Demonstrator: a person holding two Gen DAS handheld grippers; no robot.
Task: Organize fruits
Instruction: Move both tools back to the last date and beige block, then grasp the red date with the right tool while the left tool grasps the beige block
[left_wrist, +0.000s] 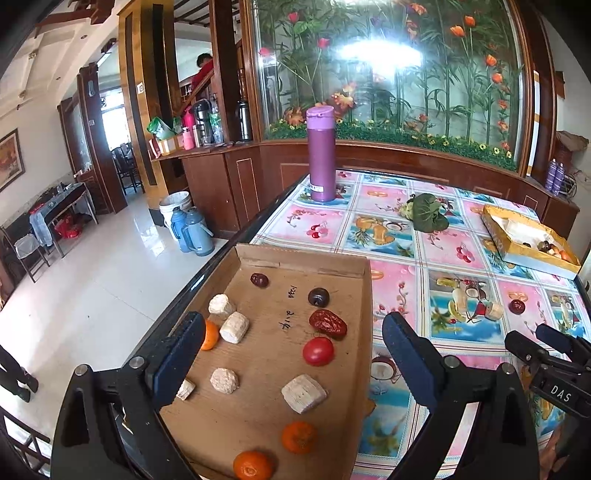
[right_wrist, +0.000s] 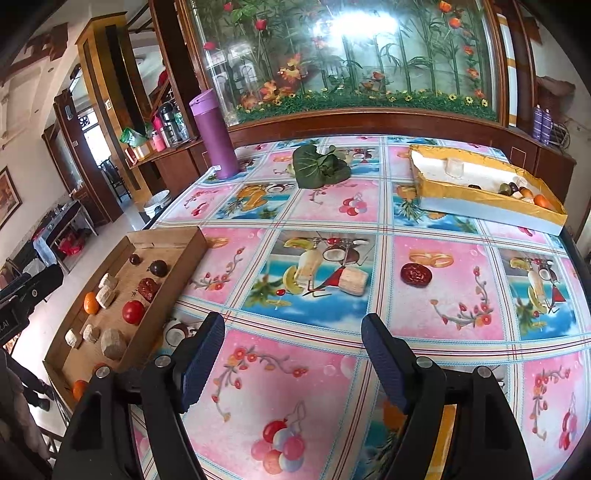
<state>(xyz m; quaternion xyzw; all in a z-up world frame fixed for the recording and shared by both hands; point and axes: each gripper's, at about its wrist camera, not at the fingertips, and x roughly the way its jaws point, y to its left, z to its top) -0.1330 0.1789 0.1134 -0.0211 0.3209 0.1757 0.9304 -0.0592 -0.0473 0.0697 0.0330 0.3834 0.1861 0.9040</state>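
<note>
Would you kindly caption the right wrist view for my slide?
Open right tool above the tablecloth, facing a loose red date and pale chunk.

cardboard tray (right_wrist: 177, 240): table's left edge | box (right_wrist: 480, 206): far right | bottle (right_wrist: 216, 136): far left corner

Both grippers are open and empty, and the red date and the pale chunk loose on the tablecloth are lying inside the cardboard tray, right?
Not quite. The red date and pale chunk lie on the tablecloth, outside the cardboard tray, as the right wrist view shows. Both the left gripper and right gripper are open and empty.
</note>
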